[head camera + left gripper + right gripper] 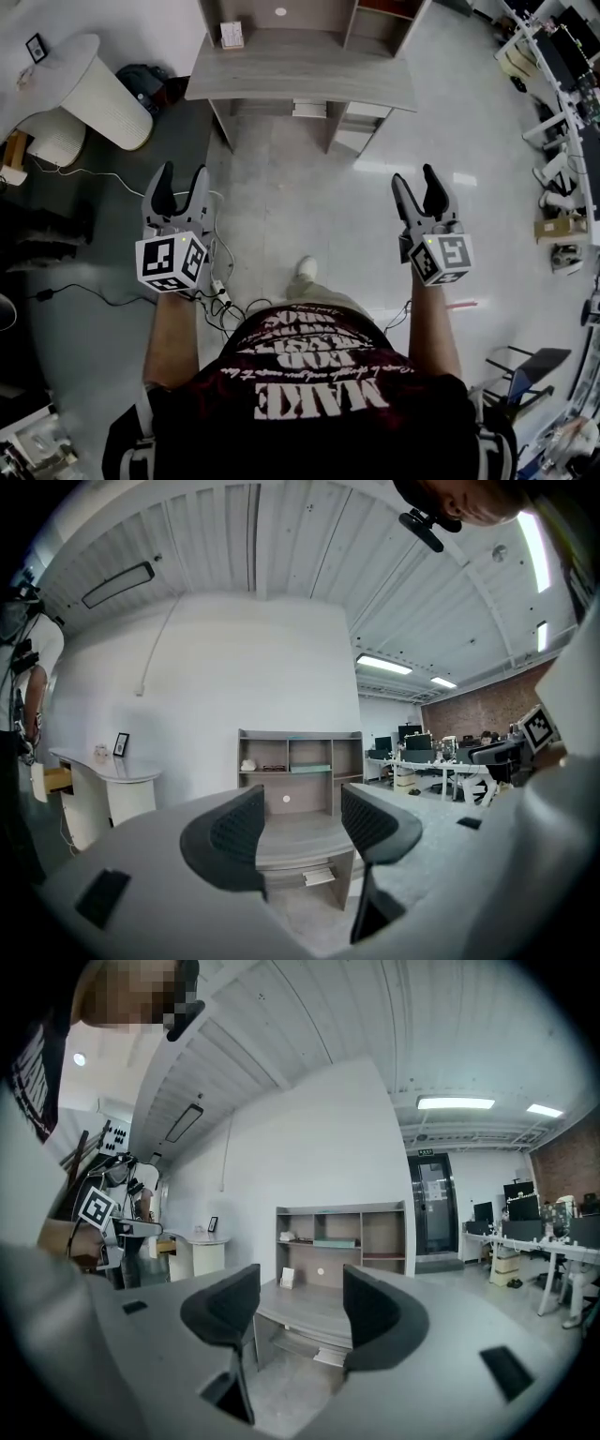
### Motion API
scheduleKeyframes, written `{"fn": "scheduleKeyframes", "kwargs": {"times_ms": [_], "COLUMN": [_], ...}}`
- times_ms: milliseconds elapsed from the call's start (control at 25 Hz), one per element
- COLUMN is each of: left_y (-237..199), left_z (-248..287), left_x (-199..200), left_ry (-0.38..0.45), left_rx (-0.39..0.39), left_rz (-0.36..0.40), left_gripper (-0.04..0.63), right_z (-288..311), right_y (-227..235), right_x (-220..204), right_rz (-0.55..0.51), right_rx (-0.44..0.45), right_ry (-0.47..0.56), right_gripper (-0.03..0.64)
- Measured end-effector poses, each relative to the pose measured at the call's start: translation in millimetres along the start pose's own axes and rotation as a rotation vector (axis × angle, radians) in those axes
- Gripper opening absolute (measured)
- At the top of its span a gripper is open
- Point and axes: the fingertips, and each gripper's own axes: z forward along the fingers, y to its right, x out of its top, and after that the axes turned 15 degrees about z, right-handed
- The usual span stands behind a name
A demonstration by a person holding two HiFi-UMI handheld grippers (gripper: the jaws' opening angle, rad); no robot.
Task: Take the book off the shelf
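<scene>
A grey desk [300, 70] with a shelf unit [300, 761] on top stands ahead of me, well out of reach. A flat teal book [309, 768] lies on the middle shelf; in the right gripper view the book [335, 1242] sits in the same spot. The head view does not show it. My left gripper [183, 173] and right gripper [414, 176] are held level over the floor, side by side, pointing at the desk. Both are open and empty; the desk shows through the left gripper [302, 822] and the right gripper [300, 1302].
A small white card [232, 35] stands on the desk's left side, and papers [309, 110] lie on a lower ledge under it. A white round cabinet [94, 89] is to the left, cables [216, 291] trail on the floor, and office desks [562, 75] line the right.
</scene>
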Motion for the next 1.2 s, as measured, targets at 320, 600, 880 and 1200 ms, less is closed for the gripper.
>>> {"fn": "scheduleKeyframes", "kwargs": {"times_ms": [320, 600, 880, 1200], "left_y": [10, 3, 7, 7], "left_z": [46, 60, 78, 117], "left_x": [22, 30, 17, 16], "left_ry": [0.003, -0.007, -0.026, -0.013], "left_rx": [0.047, 0.080, 0.056, 0.015], "left_rz": [0.039, 0.049, 0.030, 0.028], "left_gripper": [0.247, 0.247, 0.247, 0.247], "right_z": [37, 53, 62, 83], "right_y": [48, 69, 82, 94], "right_x": [19, 21, 19, 26], "right_rz": [-0.006, 0.026, 0.036, 0.031], "right_rx": [0.054, 0.064, 0.041, 0.015], "right_ry": [0.008, -0.008, -0.008, -0.001], "right_gripper": [0.273, 0.273, 0.275, 0.274]}}
